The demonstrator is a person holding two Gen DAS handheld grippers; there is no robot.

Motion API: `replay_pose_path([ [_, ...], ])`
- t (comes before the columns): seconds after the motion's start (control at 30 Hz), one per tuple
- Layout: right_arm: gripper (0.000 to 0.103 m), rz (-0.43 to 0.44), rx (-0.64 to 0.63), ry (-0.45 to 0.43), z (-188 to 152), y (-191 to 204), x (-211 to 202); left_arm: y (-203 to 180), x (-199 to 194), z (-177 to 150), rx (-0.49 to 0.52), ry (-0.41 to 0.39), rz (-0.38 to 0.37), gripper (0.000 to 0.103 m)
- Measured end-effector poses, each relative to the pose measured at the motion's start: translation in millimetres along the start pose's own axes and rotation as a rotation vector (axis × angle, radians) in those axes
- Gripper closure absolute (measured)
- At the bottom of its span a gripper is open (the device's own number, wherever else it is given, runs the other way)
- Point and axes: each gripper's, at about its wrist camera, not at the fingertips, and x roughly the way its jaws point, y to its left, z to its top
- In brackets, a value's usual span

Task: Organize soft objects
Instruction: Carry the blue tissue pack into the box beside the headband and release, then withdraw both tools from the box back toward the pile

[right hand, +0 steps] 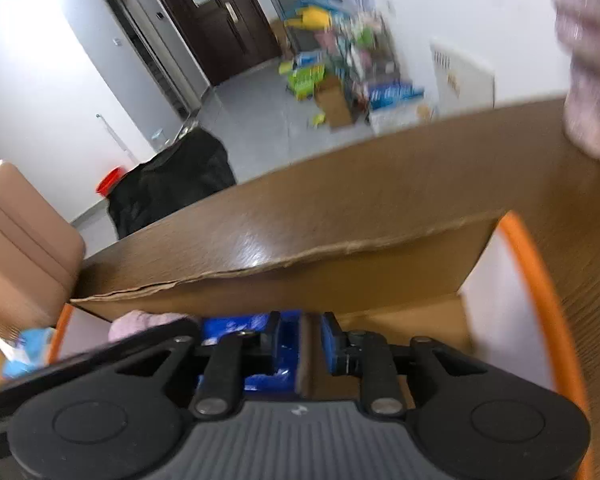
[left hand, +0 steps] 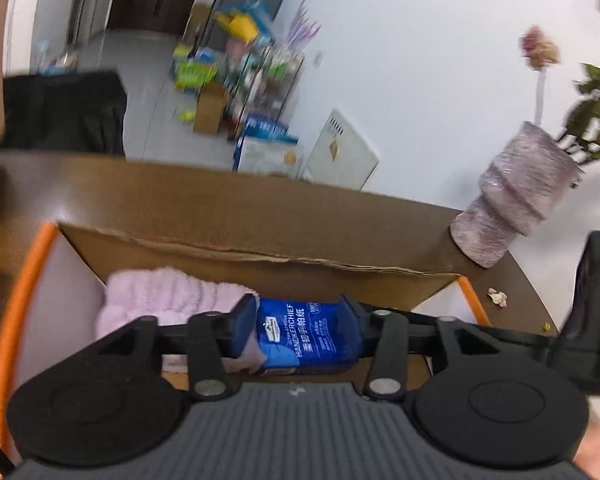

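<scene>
Pack of paper tissues, blue plastic wrap, sits inside the cardboard box on the near side of the counter, its left edge against a pink fluffy towel that fills the box's left end. Left claw is down in the box with a pad on each short side of the pack. The wrap looks flat and unsquashed, so I read it as released, straddling rather than clamping. Right claw is in the same box just right of the pack. Its pads have only a narrow gap, with box cardboard showing through. Can't tell whether it pinches anything, as motion blur hides the contact. Handling guess: the pack is light and compressible, and the film is slick, so it can squirt out of a hard squeeze. Take it across the short sides at mid-length, as the left claw sits now, with modest force. The towel is light and floppy with plenty of friction. It will drape, so pinch a thick fold near the middle, not an edge. Nothing fragile in the box. The pink vase at the counter's far right edge is the only thing to knock over. Readable text on the pack, running sideways: "HANDKERCHIEF", Chinese characters beside it that look like 手帕纸, and a small logo I can't resolve. The white panel on the floor past the counter's far edge has a yellow label, which is illegible.
</scene>
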Motion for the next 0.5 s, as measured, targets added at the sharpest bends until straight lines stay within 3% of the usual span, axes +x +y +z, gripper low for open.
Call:
replay_pose_path([
  [0.17, 0.069, 0.027, -0.057, -0.077, -12.1, 0.1, -65.6, -20.5, -65.8, -7.4, 0.114, -0.078, -0.004, 0.042],
  [0.23, 0.055, 0.047, -0.08, -0.138, -24.4, 0.8, -105.4, -28.6, -99.9, -16.8, 0.162, -0.147, -0.009, 0.029],
  [0.3, 0.045, 0.077, -0.102, -0.181, -42.2, 2.4, -142.4, -37.7, -126.8, -28.5, 0.195, -0.184, -0.007, 0.027],
  [0.5, 0.041, 0.106, -0.214, -0.25, -103.2, 10.4, -234.4, -54.1, -184.8, -67.2, 0.225, -0.219, -0.017, 0.026],
])
